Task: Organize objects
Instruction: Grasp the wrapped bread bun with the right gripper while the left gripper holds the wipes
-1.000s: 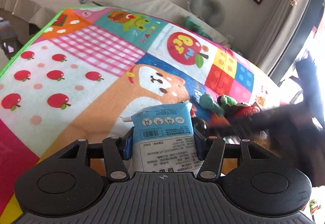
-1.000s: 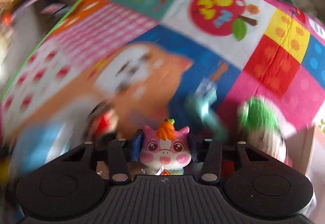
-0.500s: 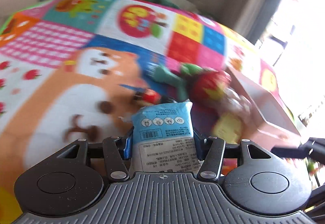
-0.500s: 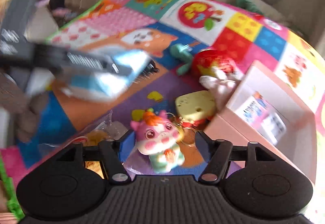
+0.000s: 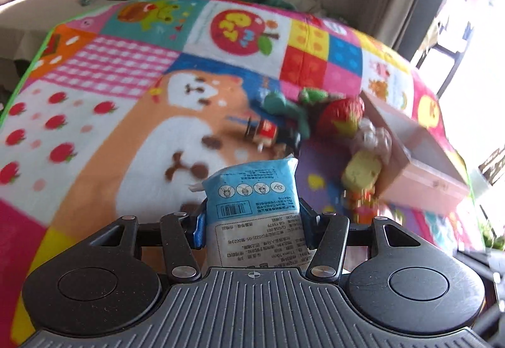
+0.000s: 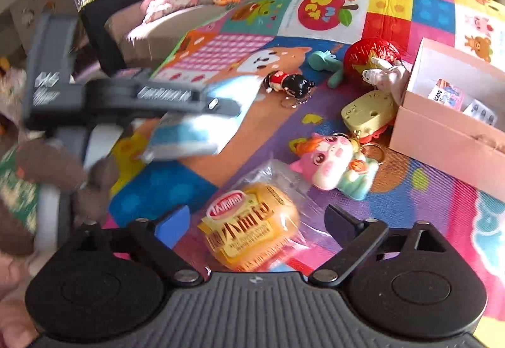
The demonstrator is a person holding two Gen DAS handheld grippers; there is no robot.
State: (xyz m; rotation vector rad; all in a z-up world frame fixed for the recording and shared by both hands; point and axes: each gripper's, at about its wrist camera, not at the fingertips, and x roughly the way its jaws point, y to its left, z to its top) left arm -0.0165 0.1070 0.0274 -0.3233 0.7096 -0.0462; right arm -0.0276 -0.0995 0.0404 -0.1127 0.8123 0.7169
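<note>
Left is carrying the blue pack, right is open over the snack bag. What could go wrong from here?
1. The left gripper pinches only the lower part of the soft blue-and-white tissue pack; it may slip mid-carry.
2. The open right gripper straddles the crinkly clear-wrapped yellow snack bag; closing could grab film alone.
3. The pink cardboard box is ringed by toys, such as the pink cat keychain figure, which may get knocked.

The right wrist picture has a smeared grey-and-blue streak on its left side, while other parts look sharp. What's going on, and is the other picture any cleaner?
Right wrist view: the streak is the left gripper carrying the blue packet, motion-blurred; the bun packet and pink box stay sharp. Left wrist view: the blue packet is crisp, the toys beyond smear, the window glare whites out the right edge, and the fisheye bends the mat.
</note>
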